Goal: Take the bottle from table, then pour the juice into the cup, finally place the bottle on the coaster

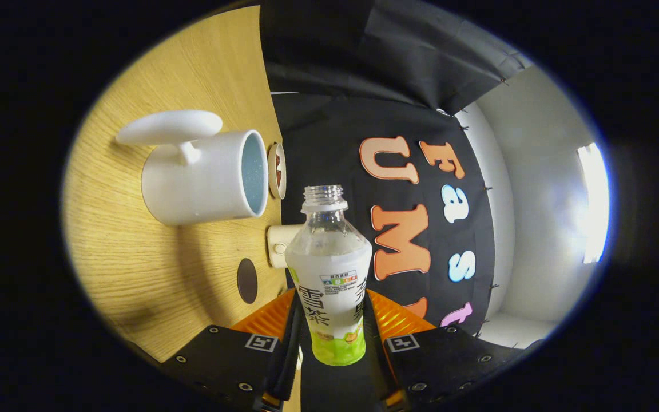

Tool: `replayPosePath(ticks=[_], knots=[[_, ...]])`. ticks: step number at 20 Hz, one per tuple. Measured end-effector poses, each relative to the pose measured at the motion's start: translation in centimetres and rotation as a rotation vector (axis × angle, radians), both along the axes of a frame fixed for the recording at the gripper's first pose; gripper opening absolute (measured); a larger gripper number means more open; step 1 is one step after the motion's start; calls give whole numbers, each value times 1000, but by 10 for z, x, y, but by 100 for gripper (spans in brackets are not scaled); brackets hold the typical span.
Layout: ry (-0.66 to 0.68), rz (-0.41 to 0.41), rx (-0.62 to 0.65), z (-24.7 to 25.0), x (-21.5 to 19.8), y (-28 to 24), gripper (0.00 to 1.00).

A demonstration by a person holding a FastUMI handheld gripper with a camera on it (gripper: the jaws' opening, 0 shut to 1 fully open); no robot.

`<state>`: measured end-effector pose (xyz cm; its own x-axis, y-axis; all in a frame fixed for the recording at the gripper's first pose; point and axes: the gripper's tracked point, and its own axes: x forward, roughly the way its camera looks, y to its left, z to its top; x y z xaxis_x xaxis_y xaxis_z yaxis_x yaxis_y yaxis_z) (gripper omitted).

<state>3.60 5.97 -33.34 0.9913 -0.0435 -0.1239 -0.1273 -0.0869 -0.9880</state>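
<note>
The whole view is rolled about a quarter turn, so the wooden table point(152, 274) stands like a wall beside the fingers. My gripper point(332, 343) is shut on the lower body of a clear plastic bottle point(329, 269) with a white and green label. Its cap is off, and it lies roughly level with the table. The bottle's open mouth point(322, 193) sits just beside and above the rim of a white cup point(201, 177) with a handle and a blue inside. A dark round coaster point(247, 280) lies on the table near my fingers.
A small round disc point(277, 170) lies just beyond the cup near the table's far edge. A cream cylindrical piece point(278, 246) sits at that edge behind the bottle. Black cloth and a white wall with a bright light point(592, 200) close off the booth.
</note>
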Motion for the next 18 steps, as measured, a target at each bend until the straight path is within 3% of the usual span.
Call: replayPosePath(ticks=[7, 18], knots=[[-12, 37, -84, 4, 3, 3, 54], [-16, 35, -109, 9, 8, -1, 54]])
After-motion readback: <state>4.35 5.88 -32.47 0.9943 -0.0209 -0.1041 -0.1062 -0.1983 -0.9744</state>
